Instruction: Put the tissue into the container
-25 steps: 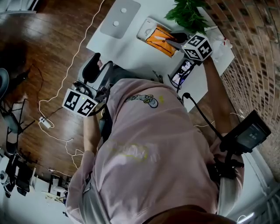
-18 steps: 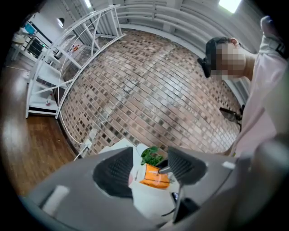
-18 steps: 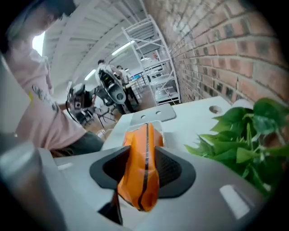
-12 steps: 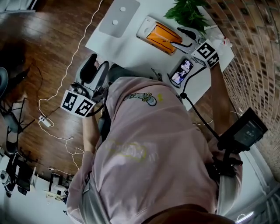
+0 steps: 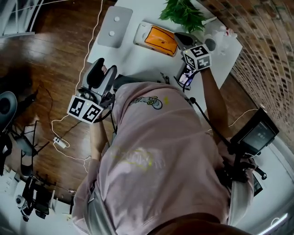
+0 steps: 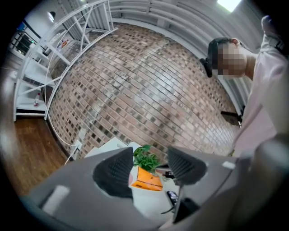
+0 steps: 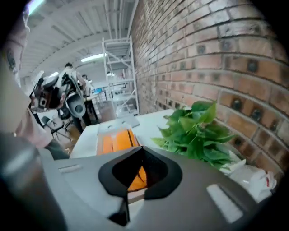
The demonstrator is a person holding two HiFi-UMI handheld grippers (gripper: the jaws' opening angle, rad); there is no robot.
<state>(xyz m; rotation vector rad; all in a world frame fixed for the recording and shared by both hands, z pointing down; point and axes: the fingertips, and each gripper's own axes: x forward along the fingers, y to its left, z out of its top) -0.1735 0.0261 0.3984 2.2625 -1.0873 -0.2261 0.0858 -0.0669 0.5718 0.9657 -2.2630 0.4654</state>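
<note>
My right gripper (image 7: 142,151) has just snapped closed on nothing, its tips meeting just right of the container (image 7: 115,137), a white tray with orange inside. The tissue (image 7: 258,179) is white and crumpled with a red mark. It lies at the table's far right, past the plant (image 7: 194,131), well apart from the jaws. My left gripper (image 6: 151,164) gapes empty, left of the table (image 6: 144,200).

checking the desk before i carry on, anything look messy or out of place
Only a crumpled white wad lying loose at the corner of the table, beside the plant. Nothing looks spilled or damaged.
</note>
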